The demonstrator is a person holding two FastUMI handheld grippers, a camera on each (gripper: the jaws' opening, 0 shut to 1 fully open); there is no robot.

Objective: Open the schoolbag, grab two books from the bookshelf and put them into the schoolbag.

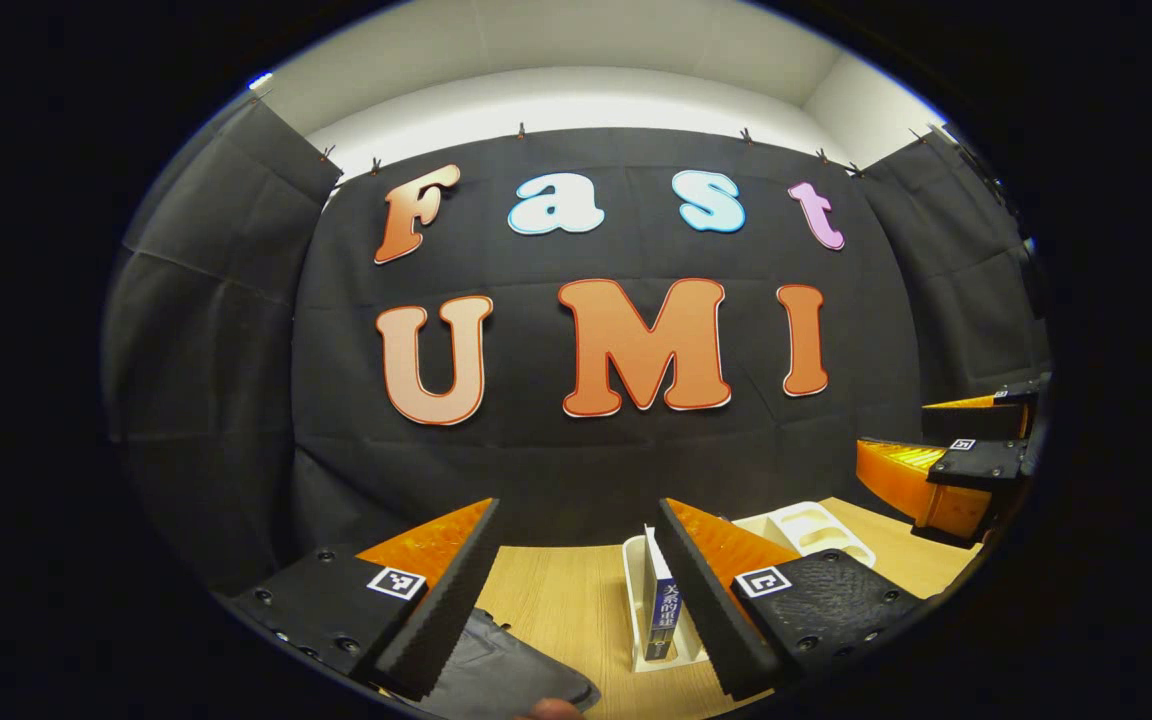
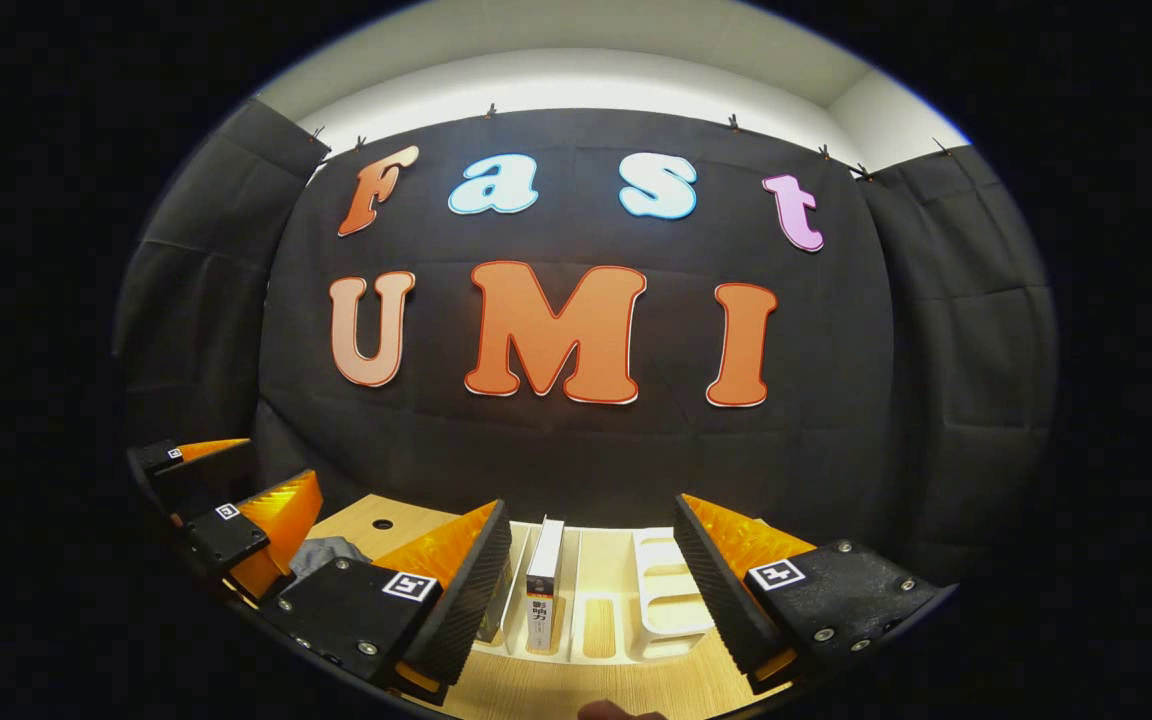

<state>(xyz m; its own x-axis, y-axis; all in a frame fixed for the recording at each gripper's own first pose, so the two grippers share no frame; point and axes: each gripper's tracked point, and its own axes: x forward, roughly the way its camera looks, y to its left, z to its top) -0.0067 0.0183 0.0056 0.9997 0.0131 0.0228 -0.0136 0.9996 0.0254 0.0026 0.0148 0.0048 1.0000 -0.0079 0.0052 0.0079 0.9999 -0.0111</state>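
In the left gripper view my left gripper [image 1: 578,520] stands open above the wooden table [image 1: 566,600], with nothing between its fingers. Under its left finger lies the dark grey schoolbag [image 1: 511,670]. A book with a blue spine [image 1: 663,610] stands upright in the white bookshelf rack [image 1: 811,525], partly hidden by the right finger. In the right gripper view my right gripper [image 2: 591,515] is open and faces the rack [image 2: 666,590]. A white-spined book [image 2: 543,585] stands upright in the rack between the fingers, farther off and untouched. Part of the schoolbag [image 2: 321,552] shows at the left.
The other gripper [image 1: 956,465] hangs at the right edge of the left gripper view, and my left gripper [image 2: 226,515] at the left of the right gripper view. A small hole [image 2: 382,523] marks the table [image 2: 556,690]. Black cloth walls close in behind the table.
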